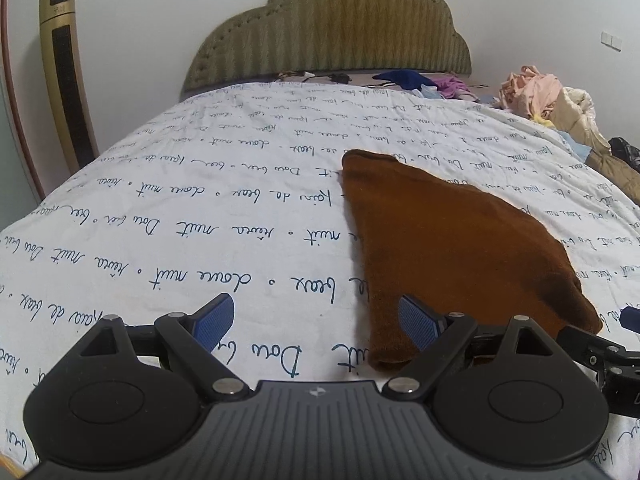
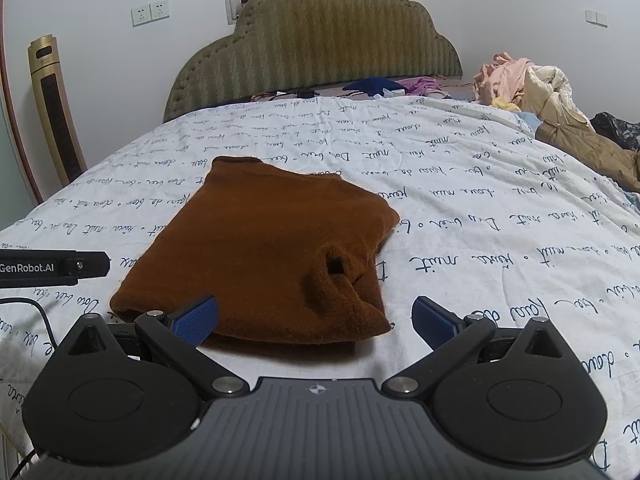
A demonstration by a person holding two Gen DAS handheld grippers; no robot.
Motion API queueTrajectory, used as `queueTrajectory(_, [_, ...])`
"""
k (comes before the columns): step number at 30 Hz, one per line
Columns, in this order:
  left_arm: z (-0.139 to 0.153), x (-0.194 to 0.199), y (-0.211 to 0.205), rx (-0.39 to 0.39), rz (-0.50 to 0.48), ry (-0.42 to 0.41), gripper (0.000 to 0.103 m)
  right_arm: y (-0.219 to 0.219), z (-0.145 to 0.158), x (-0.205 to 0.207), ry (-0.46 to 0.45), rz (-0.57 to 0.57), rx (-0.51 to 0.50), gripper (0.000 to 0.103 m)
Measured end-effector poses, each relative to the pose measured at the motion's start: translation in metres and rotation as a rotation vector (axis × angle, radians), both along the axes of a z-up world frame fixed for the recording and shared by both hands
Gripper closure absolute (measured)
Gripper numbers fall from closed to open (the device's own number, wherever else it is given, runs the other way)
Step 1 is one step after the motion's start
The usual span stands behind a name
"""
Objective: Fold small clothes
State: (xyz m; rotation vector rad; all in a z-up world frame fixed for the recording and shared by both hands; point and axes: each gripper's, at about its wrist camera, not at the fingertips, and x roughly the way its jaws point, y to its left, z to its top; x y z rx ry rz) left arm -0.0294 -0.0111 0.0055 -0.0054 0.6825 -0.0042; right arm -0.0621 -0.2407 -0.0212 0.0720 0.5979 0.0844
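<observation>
The bed [image 2: 460, 208], covered in white script-printed bedding, carries the folded brown knit garment [image 2: 260, 256] near its front edge, laid flat, seemingly for another fold. The left tool [image 1: 316, 320] and right tool [image 2: 314, 316] are spread wide, holding nothing.

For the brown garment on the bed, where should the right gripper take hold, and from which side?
Probably the near hem of the brown garment, approached low from the near edge. It lies flat and folded on the sheet, and its thick near edge faces the right gripper, whose jaws are open and straddle it.
</observation>
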Motion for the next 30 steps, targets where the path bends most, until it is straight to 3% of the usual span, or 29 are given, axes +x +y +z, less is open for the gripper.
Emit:
queueTrajectory(7, [0.0010,0.0055,0.0052,-0.040,-0.008,0.035,0.013,-0.0002,-0.0007,-0.0003,0.002,0.004,0.000,0.001])
queueTrajectory(16, [-0.0015,0.0038,0.0013,0.004,0.014,0.029,0.013,-0.0006,-0.0004,-0.0003,0.001,0.004,-0.001,0.001])
queueTrajectory(30, [-0.0028,0.0045,0.0029,-0.006,0.011,0.041,0.014,-0.0023,-0.0033,0.0005,0.011,0.007,0.008,0.001])
